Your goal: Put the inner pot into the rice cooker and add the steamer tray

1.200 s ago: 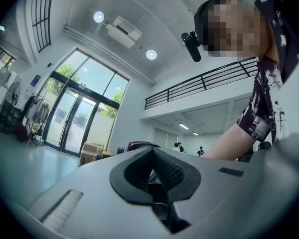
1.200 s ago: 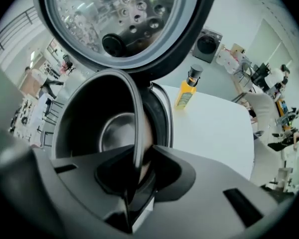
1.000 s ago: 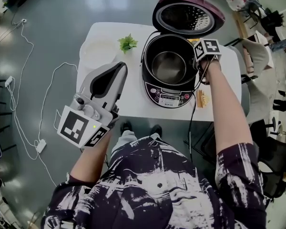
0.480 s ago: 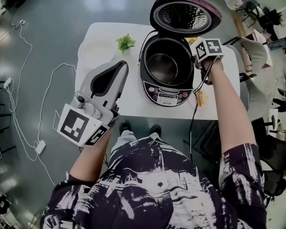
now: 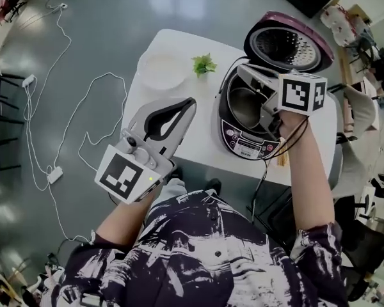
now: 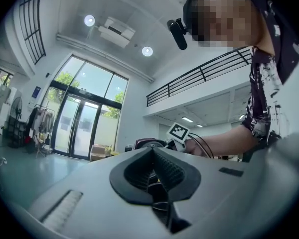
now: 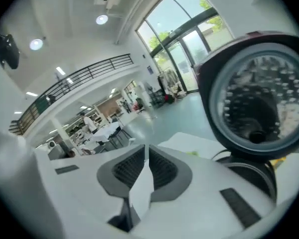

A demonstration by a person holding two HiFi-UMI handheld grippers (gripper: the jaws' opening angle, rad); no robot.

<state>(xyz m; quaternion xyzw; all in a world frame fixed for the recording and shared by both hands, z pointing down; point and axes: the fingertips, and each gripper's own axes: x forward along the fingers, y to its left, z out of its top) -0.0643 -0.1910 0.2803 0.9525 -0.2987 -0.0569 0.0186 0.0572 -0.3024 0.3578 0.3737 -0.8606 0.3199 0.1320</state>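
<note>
Over the worktop [image 5: 201, 144], the head view alone shows the whole layout. The rice cooker [image 5: 246, 144] stands at the right end with its lid [image 5: 288, 43] tipped back, and the metal inner pot [image 5: 246, 107] sits inside the body. A white round steamer tray [image 5: 163, 72] lies at the far left corner, well apart from the cooker, with a small green sprig [image 5: 204, 63] between them.

The right hand-held gripper [image 5: 242, 71] hangs above the cooker's open mouth. Its own view shows the jaws drawn together with nothing between them [image 7: 146, 151], and, beyond them, the lid's perforated underside [image 7: 261, 98], which the head view shows only small.

The left hand-held gripper [image 5: 191, 101] hovers over the near left part of the worktop. Its view shows the tips meeting on nothing [image 6: 152, 151] and looks level across to the other gripper's marker cube [image 6: 178, 131], with the person leaning in at the right.

White cables [image 5: 109, 75] trail over the grey floor [image 5: 83, 31] to the left of the worktop. Both gripper views take in a tall hall with glass doors [image 6: 79, 123] and a mezzanine railing [image 7: 74, 81].
</note>
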